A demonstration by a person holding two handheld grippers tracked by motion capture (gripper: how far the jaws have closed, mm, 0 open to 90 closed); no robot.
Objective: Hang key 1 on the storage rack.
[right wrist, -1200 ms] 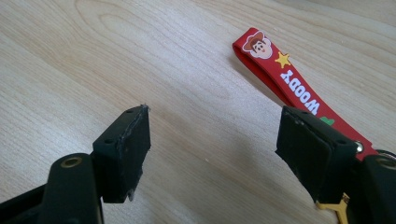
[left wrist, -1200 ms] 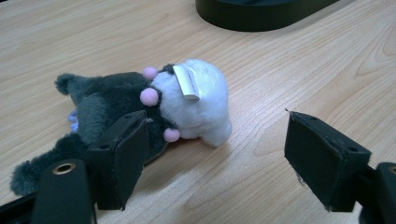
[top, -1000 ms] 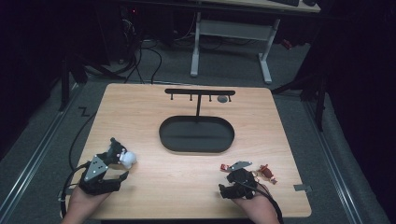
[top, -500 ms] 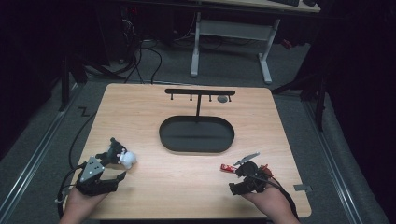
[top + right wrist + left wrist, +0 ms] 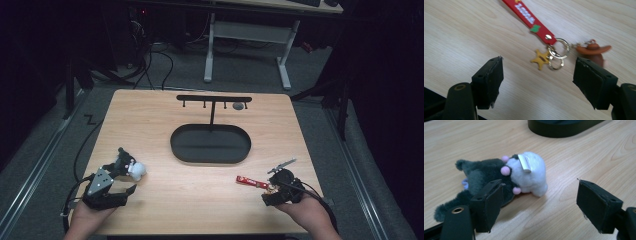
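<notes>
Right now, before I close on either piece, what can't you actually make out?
- Red strap lettering: blurred, and its far end is cut off by the top edge, right gripper view.
- Brown hat charm: blurred, partly behind the jaw.
- Plush toy underside and far ear: behind the left jaw.
- Small object beside the hook rack: too small, high view.

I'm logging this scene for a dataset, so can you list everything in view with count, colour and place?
Table: one, light wood, centre.
Tray: one, black oval, mid-table.
Hook rack: one, black, behind the tray.
Plush toy: one, grey and white, front left.
Keychain: one, red strap, yellow star, metal rings, front right.
Desk frame: one, white, on the floor beyond.
Left hand-held gripper: one, black, open by the toy.
Right hand-held gripper: one, black, open by the keychain.
</notes>
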